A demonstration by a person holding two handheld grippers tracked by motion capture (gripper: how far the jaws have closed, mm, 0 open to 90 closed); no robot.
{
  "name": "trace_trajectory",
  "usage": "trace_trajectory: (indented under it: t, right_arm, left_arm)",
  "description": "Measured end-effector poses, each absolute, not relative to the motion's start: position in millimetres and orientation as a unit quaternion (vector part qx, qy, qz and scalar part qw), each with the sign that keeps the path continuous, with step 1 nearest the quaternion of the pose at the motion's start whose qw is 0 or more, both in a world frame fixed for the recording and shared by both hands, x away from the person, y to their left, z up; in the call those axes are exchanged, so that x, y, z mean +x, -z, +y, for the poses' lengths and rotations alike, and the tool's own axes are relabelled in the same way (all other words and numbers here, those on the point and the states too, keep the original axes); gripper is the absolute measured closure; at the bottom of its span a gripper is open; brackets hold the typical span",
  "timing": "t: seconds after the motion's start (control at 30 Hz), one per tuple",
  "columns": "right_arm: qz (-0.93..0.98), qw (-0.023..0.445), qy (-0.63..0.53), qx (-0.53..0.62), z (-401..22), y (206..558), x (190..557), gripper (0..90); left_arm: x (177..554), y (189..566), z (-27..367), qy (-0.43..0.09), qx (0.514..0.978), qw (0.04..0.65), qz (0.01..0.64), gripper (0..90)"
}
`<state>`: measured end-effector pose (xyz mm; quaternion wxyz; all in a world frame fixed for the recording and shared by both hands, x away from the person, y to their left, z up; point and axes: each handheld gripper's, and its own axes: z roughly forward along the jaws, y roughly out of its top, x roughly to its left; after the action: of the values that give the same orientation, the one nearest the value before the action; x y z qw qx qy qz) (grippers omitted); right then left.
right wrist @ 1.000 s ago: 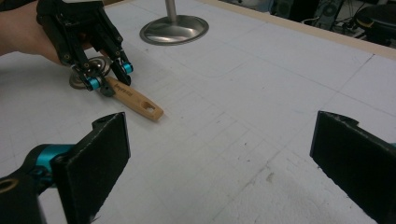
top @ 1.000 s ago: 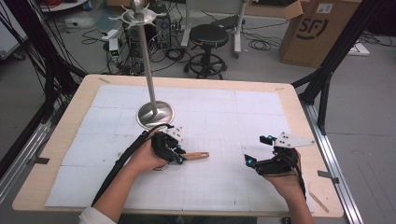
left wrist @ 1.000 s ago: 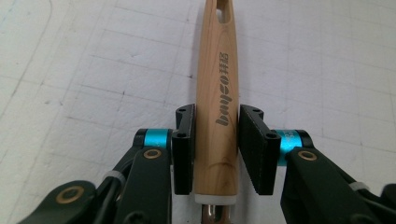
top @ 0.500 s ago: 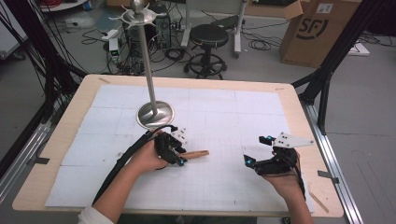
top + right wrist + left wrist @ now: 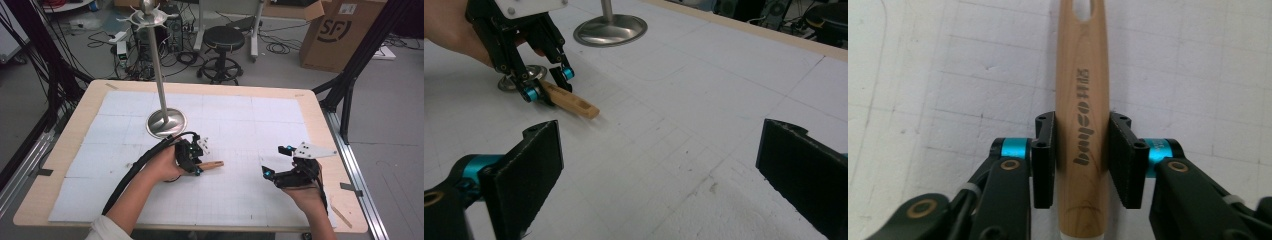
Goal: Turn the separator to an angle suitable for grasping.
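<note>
The left gripper [image 5: 1082, 160] is clamped on the wooden handle [image 5: 1083, 100], both pads pressing its sides; its jaws have just been closing. The handle lies low over the white mat [image 5: 240, 125], near the metal stand [image 5: 165, 121]. The right gripper [image 5: 659, 180] rests well apart, jaws wide.

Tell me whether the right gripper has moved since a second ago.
No. The right gripper sits at the same spot relative to the table's right edge, jaws open.

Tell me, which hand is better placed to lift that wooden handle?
Left. The left gripper is already shut on the handle, while the right gripper stands open, apart from it.
</note>
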<state>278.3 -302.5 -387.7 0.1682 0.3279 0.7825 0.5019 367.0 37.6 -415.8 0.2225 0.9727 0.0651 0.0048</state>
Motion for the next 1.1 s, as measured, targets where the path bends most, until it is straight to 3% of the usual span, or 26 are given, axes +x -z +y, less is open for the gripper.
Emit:
trace_trajectory:
  t: [0.33, 0.8, 1.1]
  right_arm:
    - [0.784, 0.167, -0.498, 0.331, -304, 390, 278, 3.3]
    - [0.78, 0.169, -0.513, 0.316, -297, 379, 274, 3.3]
    - [0.776, 0.146, -0.546, 0.281, -272, 364, 280, 3.4]
  left_arm:
    - [366, 410, 45, -0.009, 0.966, 0.249, 0.062, 67.8]
    - [355, 363, 70, -0.007, 0.913, 0.404, 0.049, 67.8]
    - [351, 344, 82, 0.009, 0.879, 0.476, 0.039, 67.8]
